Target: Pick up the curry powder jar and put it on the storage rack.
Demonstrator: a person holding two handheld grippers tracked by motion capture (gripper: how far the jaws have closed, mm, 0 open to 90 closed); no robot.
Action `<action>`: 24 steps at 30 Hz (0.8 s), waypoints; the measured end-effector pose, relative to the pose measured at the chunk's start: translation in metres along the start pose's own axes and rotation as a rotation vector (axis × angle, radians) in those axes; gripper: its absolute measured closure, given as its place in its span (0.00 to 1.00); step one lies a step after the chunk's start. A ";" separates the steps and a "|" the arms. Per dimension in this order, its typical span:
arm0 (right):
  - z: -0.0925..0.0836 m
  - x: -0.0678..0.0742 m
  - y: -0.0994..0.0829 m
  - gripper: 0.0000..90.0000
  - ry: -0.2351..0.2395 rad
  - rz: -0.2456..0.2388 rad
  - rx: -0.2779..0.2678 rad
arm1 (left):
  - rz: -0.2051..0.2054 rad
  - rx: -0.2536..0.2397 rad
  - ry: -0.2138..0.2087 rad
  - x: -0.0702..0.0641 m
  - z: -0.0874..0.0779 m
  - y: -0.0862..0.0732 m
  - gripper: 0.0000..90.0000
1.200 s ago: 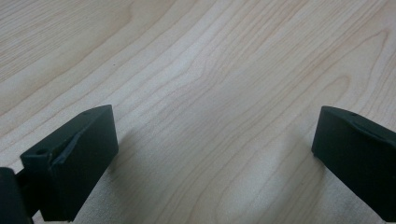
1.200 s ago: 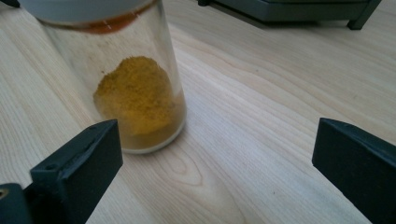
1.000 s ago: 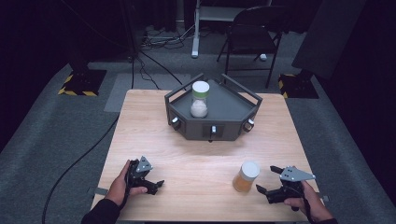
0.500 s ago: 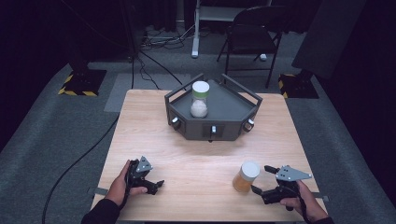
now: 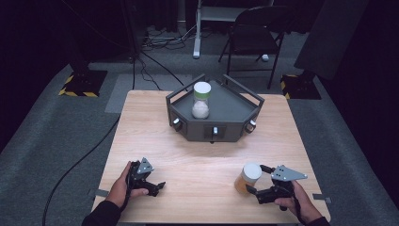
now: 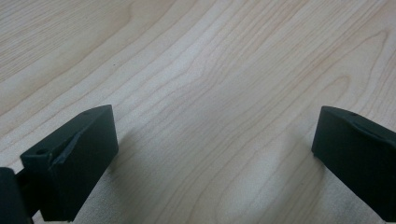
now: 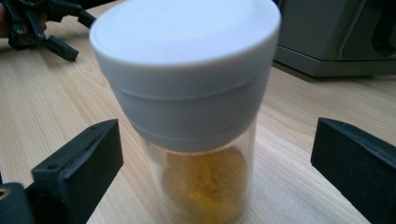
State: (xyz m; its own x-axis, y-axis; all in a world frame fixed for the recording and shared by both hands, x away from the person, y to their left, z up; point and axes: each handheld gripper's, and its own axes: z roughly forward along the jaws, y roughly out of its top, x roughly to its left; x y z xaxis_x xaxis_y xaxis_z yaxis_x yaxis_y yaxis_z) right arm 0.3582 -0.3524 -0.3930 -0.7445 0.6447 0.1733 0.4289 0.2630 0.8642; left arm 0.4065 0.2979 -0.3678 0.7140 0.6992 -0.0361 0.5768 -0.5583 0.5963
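Clear jar (image 7: 196, 140) with white lid, orange-yellow contents, upright on table (image 5: 197, 165). Second white-lidded jar (image 5: 201, 100), white contents, upright in dark tray (image 5: 230, 122).

Pale matt wood-grain table (image 6: 210, 70); clear glossy jar (image 7: 205, 186) with smooth white plastic lid (image 7: 187, 51).

Two black hand-held grippers, dark sleeves

The right hand-held gripper (image 5: 258, 181) carried a grey three-cornered plate; the left hand-held gripper (image 5: 156, 187) apparently did too; blocky jaws showed screw holes.
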 end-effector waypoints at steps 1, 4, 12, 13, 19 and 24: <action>0.001 0.000 0.000 0.03 0.003 0.004 -0.004 | 0.000 0.000 0.000 0.000 0.000 0.000 0.00; 0.005 0.004 -0.002 0.07 0.010 0.021 -0.030 | 0.000 0.000 0.000 0.000 0.000 0.000 0.00; 0.011 0.010 -0.005 0.16 0.000 0.030 -0.062 | 0.000 0.000 0.000 0.000 0.000 0.000 0.00; 0.011 0.012 -0.005 0.17 -0.005 0.025 -0.067 | 0.000 0.000 0.000 0.000 0.000 0.000 0.00; 0.014 0.017 -0.009 0.30 -0.035 0.035 -0.094 | 0.000 0.000 0.000 0.000 0.000 0.000 0.00; 0.014 0.019 -0.012 0.36 -0.038 0.007 -0.117 | 0.000 0.000 -0.001 0.000 0.000 0.000 0.00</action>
State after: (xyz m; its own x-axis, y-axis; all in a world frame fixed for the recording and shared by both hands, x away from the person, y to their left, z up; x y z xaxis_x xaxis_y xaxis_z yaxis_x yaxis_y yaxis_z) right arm 0.3458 -0.3332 -0.4066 -0.7205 0.6739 0.1635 0.3698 0.1739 0.9127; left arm 0.4067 0.2980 -0.3678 0.7146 0.6986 -0.0365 0.5766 -0.5587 0.5961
